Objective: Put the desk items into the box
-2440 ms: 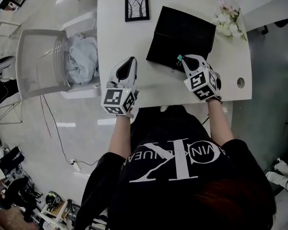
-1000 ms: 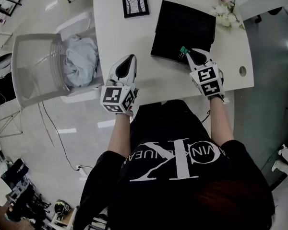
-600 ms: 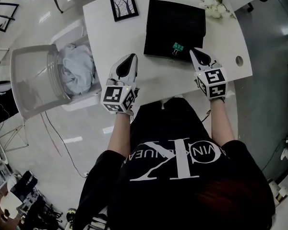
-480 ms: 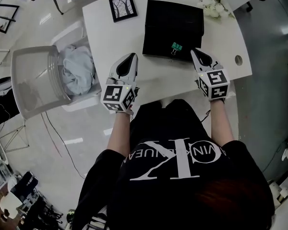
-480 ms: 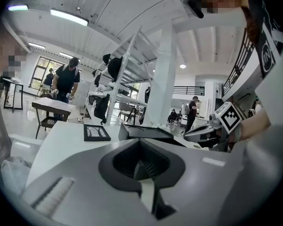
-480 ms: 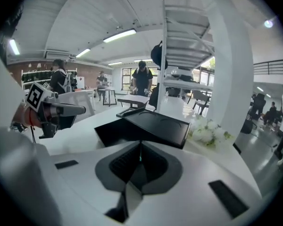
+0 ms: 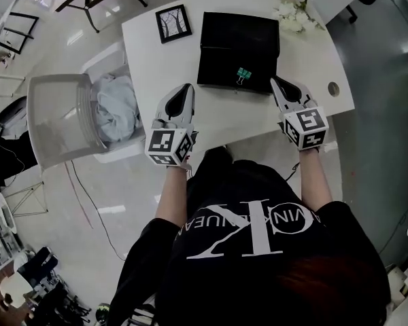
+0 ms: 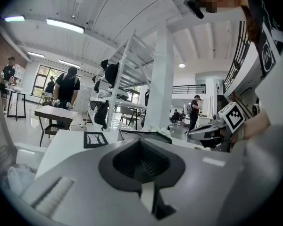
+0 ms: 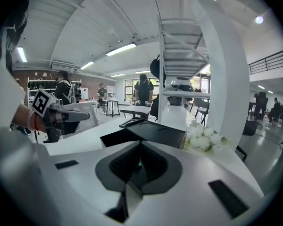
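Left gripper (image 7: 185, 88) over the near part of the white bench (image 7: 156, 66), jaws pressed together with nothing between them. Right gripper (image 7: 277, 82) just beside the near right corner of the black box (image 7: 238, 32), jaws likewise together and empty. Green binder clip (image 7: 243, 75) lying in the box, close to its near wall, apart from both grippers. Framed picture (image 7: 173, 24) left of the box; white flowers (image 7: 289, 13) by its far right corner.

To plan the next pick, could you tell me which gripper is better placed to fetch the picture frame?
Left. The picture frame lies on the left gripper's side; the black box lies between it and the right gripper.
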Demonstrator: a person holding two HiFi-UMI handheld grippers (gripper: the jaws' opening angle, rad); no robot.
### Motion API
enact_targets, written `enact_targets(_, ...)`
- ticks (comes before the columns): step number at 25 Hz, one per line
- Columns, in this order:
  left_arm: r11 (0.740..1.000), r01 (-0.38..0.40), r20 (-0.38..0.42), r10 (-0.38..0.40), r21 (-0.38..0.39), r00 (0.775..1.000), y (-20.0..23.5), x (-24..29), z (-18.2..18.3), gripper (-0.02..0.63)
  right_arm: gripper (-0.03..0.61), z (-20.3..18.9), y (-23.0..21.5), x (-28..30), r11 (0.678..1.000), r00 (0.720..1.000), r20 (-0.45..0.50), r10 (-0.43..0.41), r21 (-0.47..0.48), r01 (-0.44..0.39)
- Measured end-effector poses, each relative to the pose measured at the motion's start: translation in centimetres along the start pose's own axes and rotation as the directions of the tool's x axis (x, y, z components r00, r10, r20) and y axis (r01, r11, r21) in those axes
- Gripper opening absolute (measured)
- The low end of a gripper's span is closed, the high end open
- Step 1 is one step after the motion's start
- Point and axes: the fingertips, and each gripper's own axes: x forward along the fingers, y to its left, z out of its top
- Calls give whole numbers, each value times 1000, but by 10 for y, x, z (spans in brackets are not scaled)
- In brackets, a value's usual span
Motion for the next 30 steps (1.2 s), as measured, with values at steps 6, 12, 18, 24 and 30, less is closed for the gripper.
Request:
enact_targets(6,998,-60,20,59,14,998,-8,-20,1,9,18,1,2,-16,1000,999,41,23,-8,-23)
enact_targets(12,994,-101,46,99,32,994,-21,-41,6,9,18,5,9,-38,999,995,91,42,-23,-40)
enact_targets(18,990,-129,67,125,54,990,-35,-59,9,9,17,1,9,-60,999,991,128,37,7,-38)
enact_targets(24,986,-155,83,150,65,985,-47,-76,8,9,15,-3,13,-76,999,988,150,47,20,-51)
enact_targets(30,982,-176,101,169,70,980,-54,-88,10,9,14,0,20,-87,998,983,171,60,6,-62)
